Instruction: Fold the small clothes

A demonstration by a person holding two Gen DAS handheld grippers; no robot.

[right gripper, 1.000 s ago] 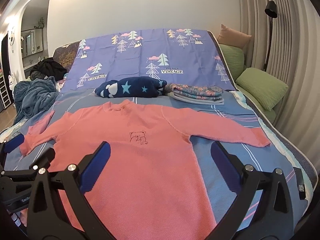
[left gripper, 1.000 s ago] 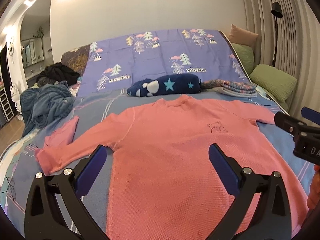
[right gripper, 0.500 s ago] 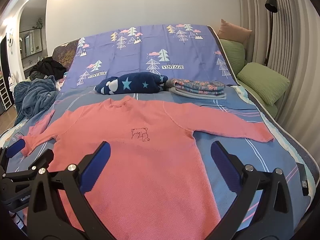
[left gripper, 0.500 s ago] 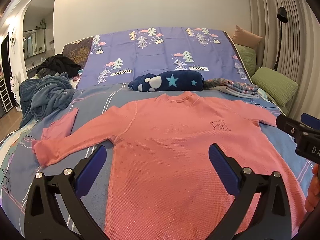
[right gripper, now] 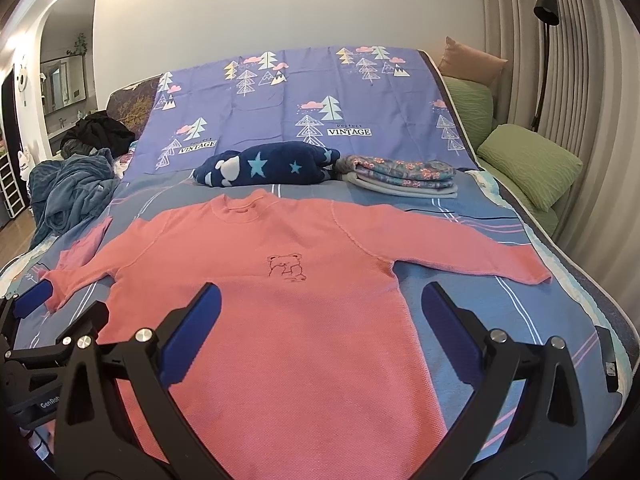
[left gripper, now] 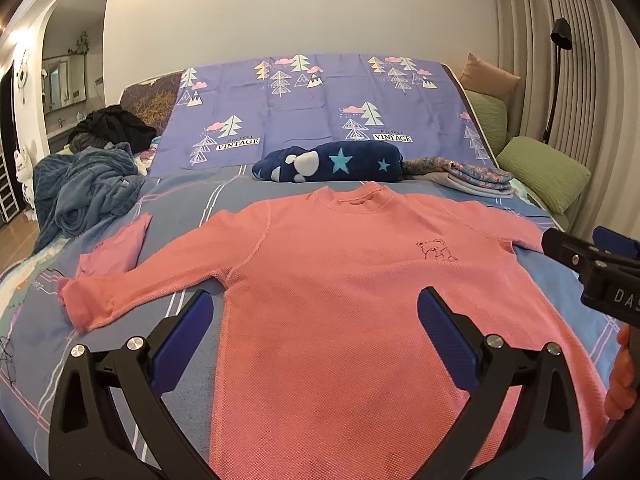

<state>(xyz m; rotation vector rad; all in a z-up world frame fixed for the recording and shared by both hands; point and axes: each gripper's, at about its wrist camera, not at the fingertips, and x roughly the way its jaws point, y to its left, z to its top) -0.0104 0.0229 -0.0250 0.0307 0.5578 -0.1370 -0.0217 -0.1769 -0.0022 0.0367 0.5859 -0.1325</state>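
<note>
We see a pink long-sleeve shirt [left gripper: 344,300] spread flat, front up, on the bed [right gripper: 480,308], collar at the far end, hem toward us, w/ a small bear outline [right gripper: 286,267] on the chest. Both sleeves are stretched out to the sides: the left sleeve [left gripper: 132,284] ends near the bed's left edge, its cuff slightly curled, and the right sleeve [right gripper: 460,244] reaches toward the right edge. The left gripper [left gripper: 314,316] hovers above the lower body of the shirt w/ its jaws spread wide, nothing between the blue pads [left gripper: 184,336]; one pad sits over the striped sheet just left of the shirt, the other over the pink fabric. The right gripper [right gripper: 320,308] is likewise wide apart and holds nothing, left pad over the shirt body, right pad over the sheet just right of it. In the left wrist view the right gripper shows at the right edge, w/ part of a hand [left gripper: 622,376] below it. Beyond the collar lies a navy star-print blanket roll [right gripper: 268,168], and just right of it a stack of folded floral clothes [right gripper: 404,174]. A second pink garment [left gripper: 116,248] lies crumpled beside the left cuff, touching it. Far left there's a heap of blue-grey fabric [left gripper: 84,184]; green pillows [right gripper: 528,164] line the right side, a black floor lamp [right gripper: 546,4] behind them.
</note>
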